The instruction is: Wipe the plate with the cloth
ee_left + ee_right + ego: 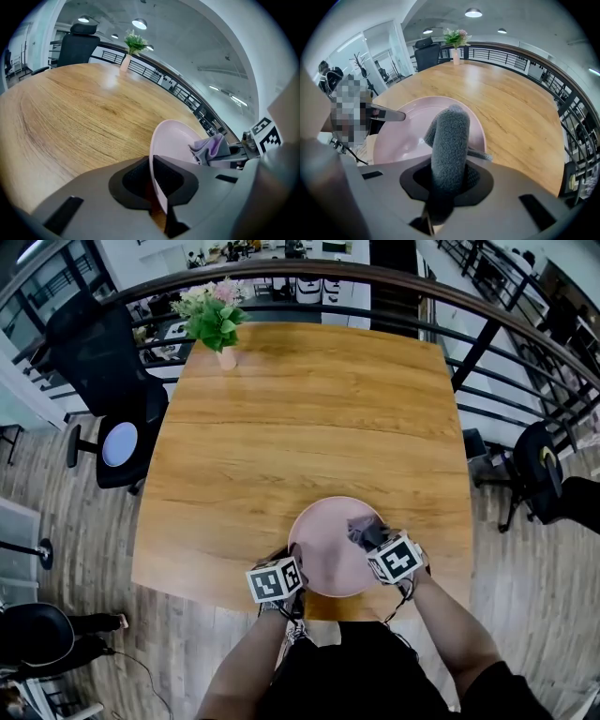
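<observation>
While the left claw (151,187) pinches the rim of the pink plate (323,545) | right claw (449,180) clamps grey cloth (450,136) at its face | wiping likely mid-way, more surface left

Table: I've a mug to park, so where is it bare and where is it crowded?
The table is bare across its whole middle, between the flower vase at the far left corner and the pink plate at the near edge. Crowded only there: the left gripper clamps the plate's rim and the right gripper holds the cloth over it.
</observation>
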A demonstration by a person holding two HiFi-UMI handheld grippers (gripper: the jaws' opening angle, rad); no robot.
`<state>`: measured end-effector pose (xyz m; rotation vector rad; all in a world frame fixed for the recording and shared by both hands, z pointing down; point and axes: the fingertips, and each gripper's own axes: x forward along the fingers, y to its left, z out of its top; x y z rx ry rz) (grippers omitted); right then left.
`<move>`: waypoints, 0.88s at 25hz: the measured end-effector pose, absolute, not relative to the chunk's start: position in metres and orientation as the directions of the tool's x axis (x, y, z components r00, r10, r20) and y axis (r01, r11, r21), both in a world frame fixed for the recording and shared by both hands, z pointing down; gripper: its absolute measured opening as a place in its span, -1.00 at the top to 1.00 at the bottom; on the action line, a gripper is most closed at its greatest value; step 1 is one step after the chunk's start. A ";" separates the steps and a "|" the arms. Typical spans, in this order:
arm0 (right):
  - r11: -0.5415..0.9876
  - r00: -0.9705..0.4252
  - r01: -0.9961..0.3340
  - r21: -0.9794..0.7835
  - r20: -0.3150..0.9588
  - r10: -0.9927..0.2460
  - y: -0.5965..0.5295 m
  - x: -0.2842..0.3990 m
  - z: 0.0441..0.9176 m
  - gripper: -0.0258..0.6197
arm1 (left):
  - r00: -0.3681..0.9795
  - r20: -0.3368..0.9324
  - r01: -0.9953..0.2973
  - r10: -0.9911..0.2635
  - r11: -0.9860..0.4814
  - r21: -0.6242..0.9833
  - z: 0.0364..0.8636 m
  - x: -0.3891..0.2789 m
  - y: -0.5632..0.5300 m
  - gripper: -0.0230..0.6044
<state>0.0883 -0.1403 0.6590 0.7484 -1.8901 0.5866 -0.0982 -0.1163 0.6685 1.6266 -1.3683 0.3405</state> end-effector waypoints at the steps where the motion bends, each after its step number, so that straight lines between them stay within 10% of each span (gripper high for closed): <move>1: 0.691 -0.333 -0.718 -0.080 0.912 -0.241 -0.135 0.087 0.660 0.70 | 0.341 0.712 -0.874 -0.614 0.072 0.480 0.669 -0.097 -0.117 0.79; 22: 0.746 -0.455 -0.627 -0.224 0.883 -0.116 -0.040 0.005 0.655 0.69 | 0.357 0.709 -0.865 -0.608 0.071 0.496 0.667 -0.096 -0.117 0.80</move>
